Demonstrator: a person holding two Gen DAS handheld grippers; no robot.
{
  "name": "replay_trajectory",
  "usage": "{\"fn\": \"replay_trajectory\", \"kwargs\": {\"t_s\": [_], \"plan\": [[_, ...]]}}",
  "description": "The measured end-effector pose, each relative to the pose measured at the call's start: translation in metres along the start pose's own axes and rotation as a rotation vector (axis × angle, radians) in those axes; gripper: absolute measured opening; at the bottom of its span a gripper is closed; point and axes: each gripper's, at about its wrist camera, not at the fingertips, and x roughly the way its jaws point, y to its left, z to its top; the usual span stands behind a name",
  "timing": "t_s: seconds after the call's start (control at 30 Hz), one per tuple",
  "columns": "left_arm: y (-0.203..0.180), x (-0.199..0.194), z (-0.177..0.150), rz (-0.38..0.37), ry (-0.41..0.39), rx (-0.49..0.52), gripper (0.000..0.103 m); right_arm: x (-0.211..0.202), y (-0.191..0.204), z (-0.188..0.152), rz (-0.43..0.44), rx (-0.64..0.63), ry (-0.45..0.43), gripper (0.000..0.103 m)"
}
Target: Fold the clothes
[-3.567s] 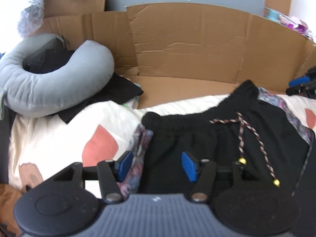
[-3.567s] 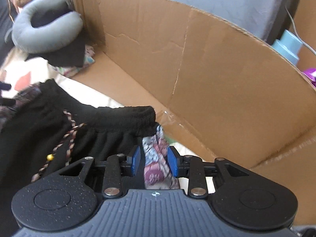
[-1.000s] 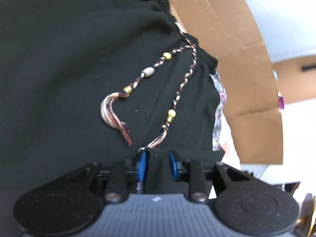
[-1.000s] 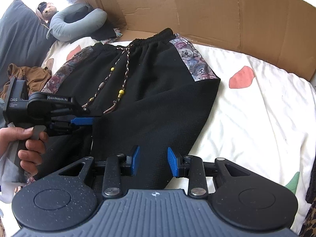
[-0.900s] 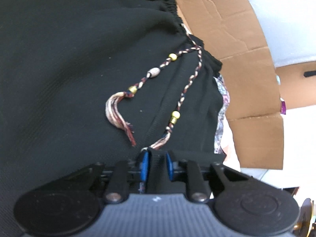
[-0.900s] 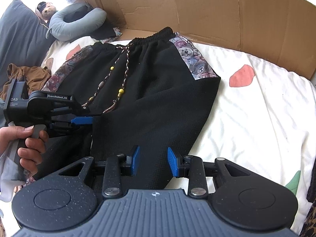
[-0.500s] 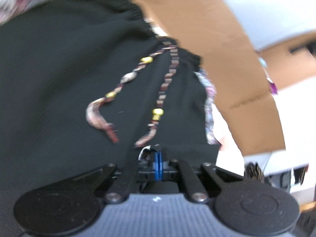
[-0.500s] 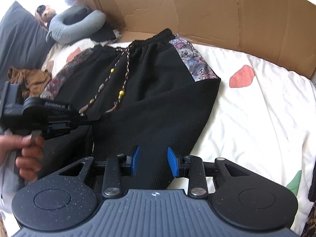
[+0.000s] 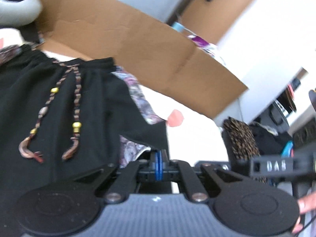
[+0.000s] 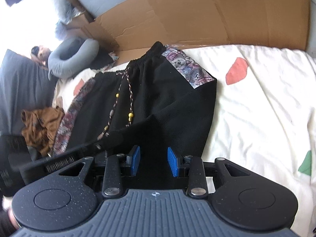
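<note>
- pinching shut, your left gripper [image 9: 159, 165] now has the hem corner of the black shorts [image 10: 158, 98] between its blue pads; a second ago those pads stood apart around that cloth, so the grab is made.
- lifting shows already: in the right wrist view a flap of black cloth rises in a ridge over the drawstring [image 10: 129, 96] ends, where the shorts lay flat a moment back. i read this as the first fold begun, one leg going over the other.
- your right gripper [image 10: 154, 162] has not changed: pads part-open, black fabric below and between them, but they do not press it, so it holds nothing.
- the shorts lie on the white patterned sheet [image 10: 266, 108], waistband toward the cardboard wall [image 10: 197, 13].
- open sheet lies to the right of the shorts, good room to carry the flap across.
- on the left, the brown garment [image 10: 42, 126] lies just beside the patterned side stripe, and the grey neck pillow [image 10: 73, 59] sits near the waistband; keep clear of both.
- the beaded cord ends lie under the rising flap and may get folded in.
</note>
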Motion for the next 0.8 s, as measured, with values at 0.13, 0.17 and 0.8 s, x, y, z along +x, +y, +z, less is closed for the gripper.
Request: {"fn": "replay_trajectory", "kwargs": {"t_s": [0.13,0.17,0.8], "plan": [[-0.023,0.004,-0.012,-0.029,0.017,0.084,0.001,-0.003,-0.009,0.004,0.048,0.082,0.01,0.038],[-0.028,0.005,-0.014,-0.034,0.022,0.101,0.001,-0.004,-0.011,0.004,0.058,0.095,0.013,0.038],[-0.091,0.024,-0.06,-0.1,0.079,0.412,0.001,0.005,-0.051,-0.005,-0.056,0.203,0.175,0.039]]}}
